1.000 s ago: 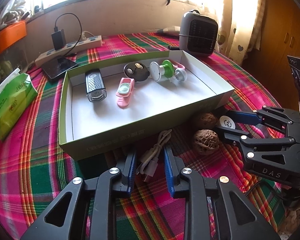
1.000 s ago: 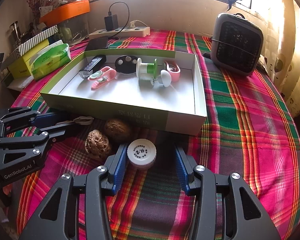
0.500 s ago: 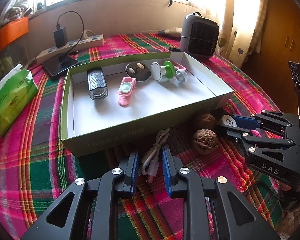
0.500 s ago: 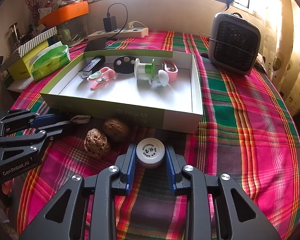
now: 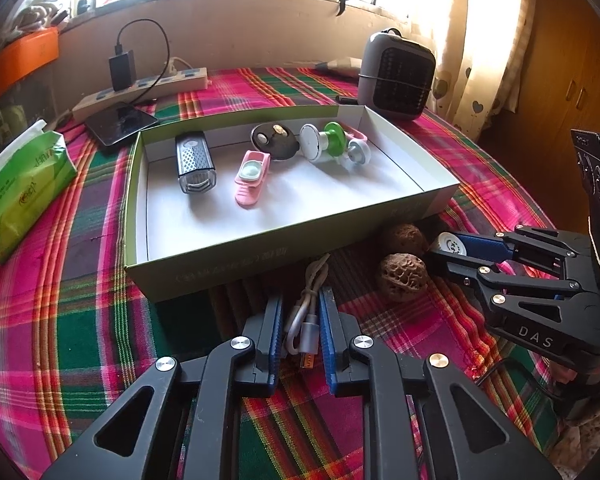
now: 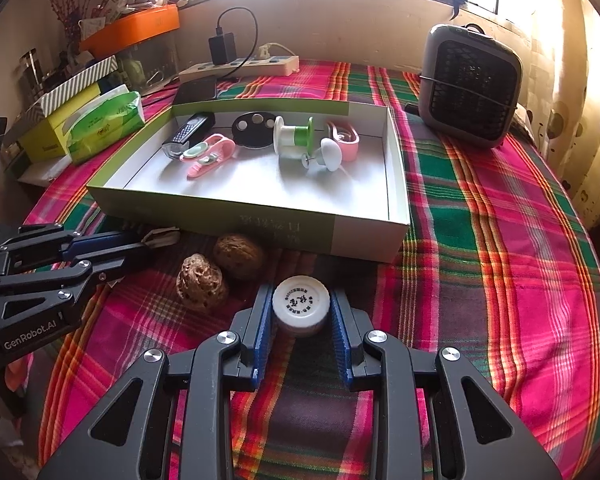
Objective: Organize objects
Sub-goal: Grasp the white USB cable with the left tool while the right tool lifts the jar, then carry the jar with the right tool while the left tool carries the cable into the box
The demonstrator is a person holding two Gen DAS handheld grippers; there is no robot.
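Observation:
A shallow green-and-white box sits on the plaid tablecloth and holds a bike light, a pink clip, a black disc, a green-and-white spool and a pink item behind it. My left gripper is shut on a coiled white USB cable in front of the box. My right gripper is shut on a small white capped jar, which also shows in the left wrist view. Two walnuts lie between the grippers.
A grey mini heater stands at the back right. A power strip with a charger and a phone lie behind the box. A green tissue pack lies at the left. Curtains hang at the right.
Both grippers have closed: the left on the USB cable, the right on the white jar. Both views have drawn back slightly from the box.

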